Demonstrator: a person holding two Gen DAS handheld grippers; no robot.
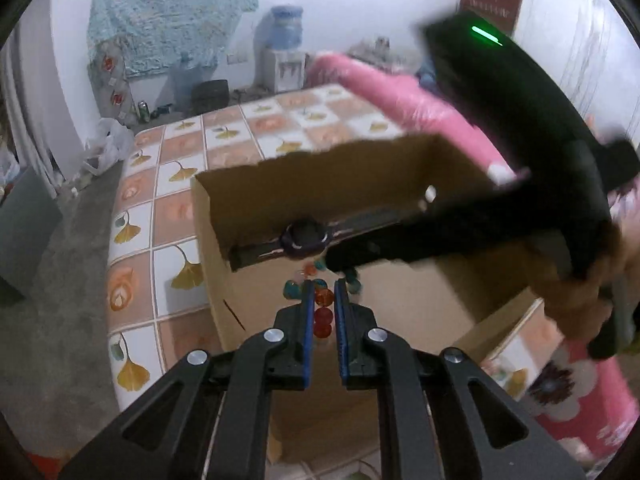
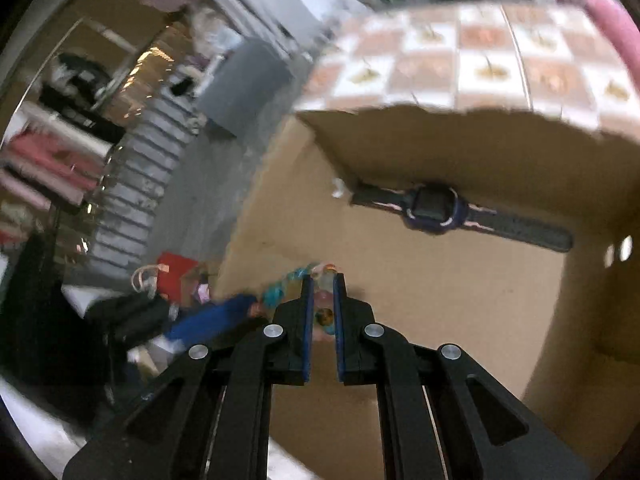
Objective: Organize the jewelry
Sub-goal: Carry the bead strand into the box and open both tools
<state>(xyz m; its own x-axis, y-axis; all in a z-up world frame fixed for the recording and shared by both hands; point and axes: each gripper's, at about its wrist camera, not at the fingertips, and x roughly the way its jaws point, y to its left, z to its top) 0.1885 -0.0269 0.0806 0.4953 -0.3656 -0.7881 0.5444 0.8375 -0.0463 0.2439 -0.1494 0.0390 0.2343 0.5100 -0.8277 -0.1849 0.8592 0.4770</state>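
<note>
Above an open cardboard box (image 1: 400,312), both grippers are holding one string of beads between them. The left gripper (image 1: 323,300) is pinching round, glassy orange-red beads of the beaded bracelet (image 1: 322,322) between its blue-lined jaws, which are standing nearly together around them. Beyond its tips, teal and orange beads are hanging just over the box floor. The right gripper (image 2: 322,300) is likewise nipping the beaded bracelet (image 2: 326,316), here an amber bead and paler pink ones, in jaws drawn almost together; a blurred run of turquoise beads is trailing off to the left of its tips.

Matte brown corrugated card is forming the box, its far wall (image 2: 460,148) ending in a ragged, torn top edge, and two small round holes are showing in its right wall. A wristwatch (image 2: 436,210) is lying flat on the box floor near that far wall, with a dark navy rounded-square case, a black screen and a long dark strap carrying thin pale markings.

Under the box, the desk (image 1: 176,184) is wearing a glossy cloth printed in squares of white with yellow ginkgo leaves and peach with flowers. A fuzzy pink sleeve (image 1: 384,92) is reaching across at the right, blurred.
</note>
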